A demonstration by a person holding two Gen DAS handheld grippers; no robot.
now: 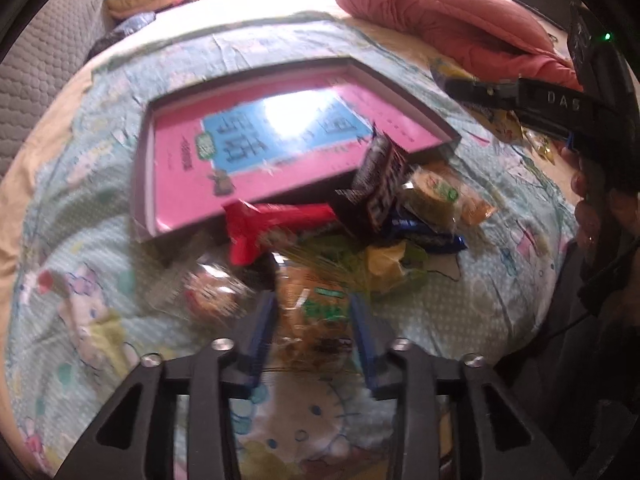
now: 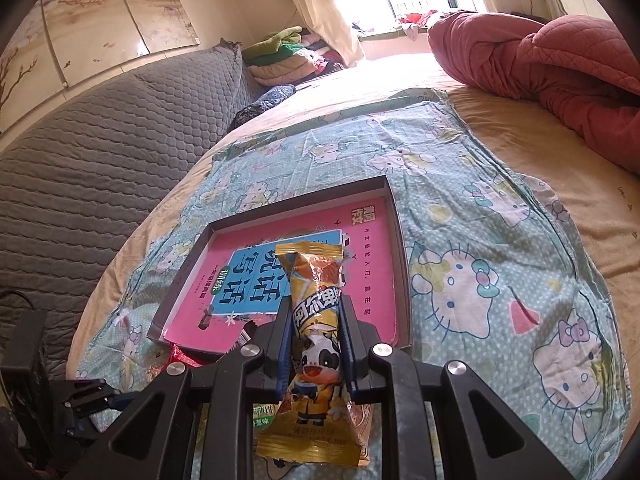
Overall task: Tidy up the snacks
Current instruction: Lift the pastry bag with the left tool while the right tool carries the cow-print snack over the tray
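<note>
A shallow box tray (image 1: 144, 184) with a pink and blue lining lies on the Hello Kitty cloth; it also shows in the right wrist view (image 2: 400, 248). A heap of snacks sits at its near edge: a red packet (image 1: 264, 224), a black packet (image 1: 380, 184), a dark blue packet (image 1: 424, 236) and a clear-wrapped cake (image 1: 436, 196). My left gripper (image 1: 312, 320) is closed around a clear packet of brown biscuits with a green label (image 1: 316, 308). My right gripper (image 2: 316, 320) is shut on a yellow cow-print packet (image 2: 316, 336), held over the tray's near edge.
A red quilt (image 2: 560, 64) lies at the far right of the bed. A grey padded headboard (image 2: 100, 152) runs along the left. Folded clothes (image 2: 280, 52) are piled by the window. The right gripper's body (image 1: 560, 104) shows at the upper right of the left wrist view.
</note>
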